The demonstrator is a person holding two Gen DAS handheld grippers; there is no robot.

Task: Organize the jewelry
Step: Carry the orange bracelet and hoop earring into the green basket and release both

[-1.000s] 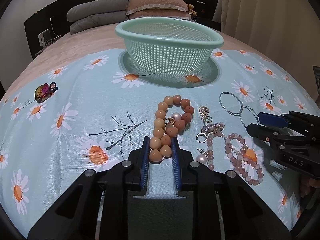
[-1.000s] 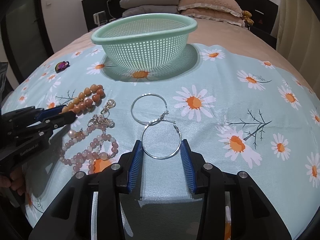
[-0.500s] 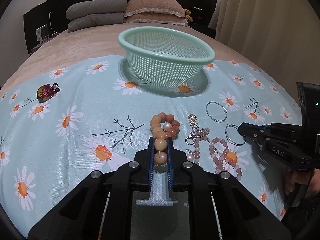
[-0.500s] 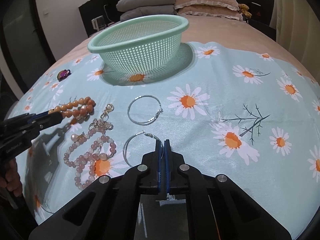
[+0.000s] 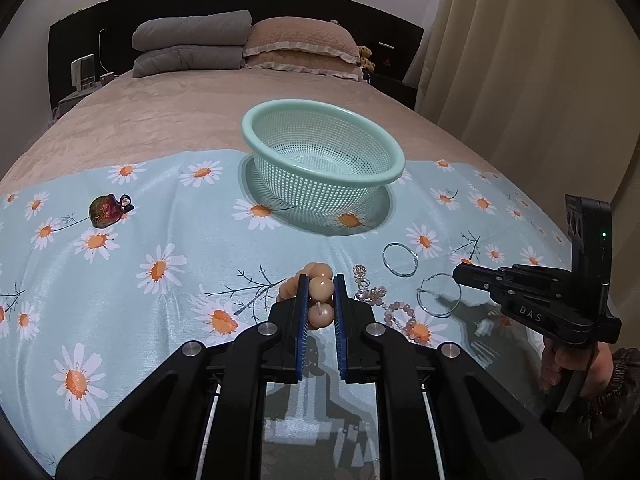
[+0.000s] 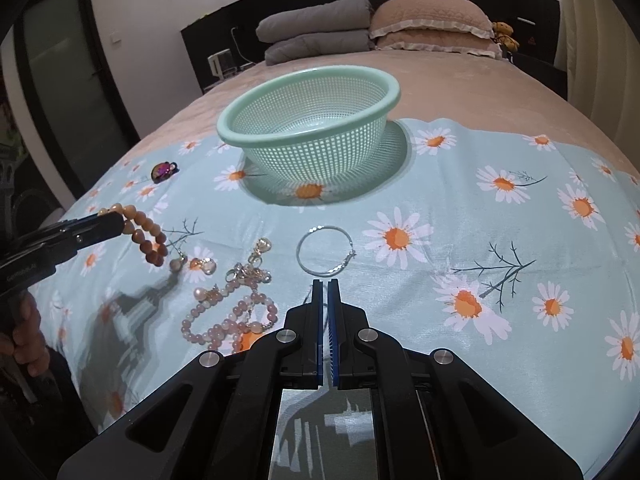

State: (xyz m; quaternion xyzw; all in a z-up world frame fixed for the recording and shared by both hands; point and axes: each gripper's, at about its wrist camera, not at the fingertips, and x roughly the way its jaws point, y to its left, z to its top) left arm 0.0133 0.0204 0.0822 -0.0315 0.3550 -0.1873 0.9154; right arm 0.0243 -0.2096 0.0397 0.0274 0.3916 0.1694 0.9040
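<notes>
My left gripper (image 5: 319, 280) is shut on an orange bead bracelet (image 5: 321, 288) and holds it above the daisy cloth; the bracelet hangs from it in the right wrist view (image 6: 146, 234). My right gripper (image 6: 325, 284) is shut on a silver hoop earring (image 5: 439, 294), lifted off the cloth; only a thin bit of it shows at my fingertips. A second hoop earring (image 6: 326, 254) lies on the cloth just ahead. A pink bead bracelet (image 6: 232, 320) and a gold charm (image 6: 250, 266) lie to its left. The mint green basket (image 6: 308, 120) stands behind, empty.
A shiny purple pendant (image 5: 105, 210) lies far left on the cloth. Pillows (image 5: 300, 46) and folded grey bedding (image 5: 192, 48) are at the headboard. A curtain (image 5: 520, 60) hangs on the right.
Both grippers closed, the left on the orange bracelet and the right on a hoop earring. Both then rose off the cloth with their pieces.
</notes>
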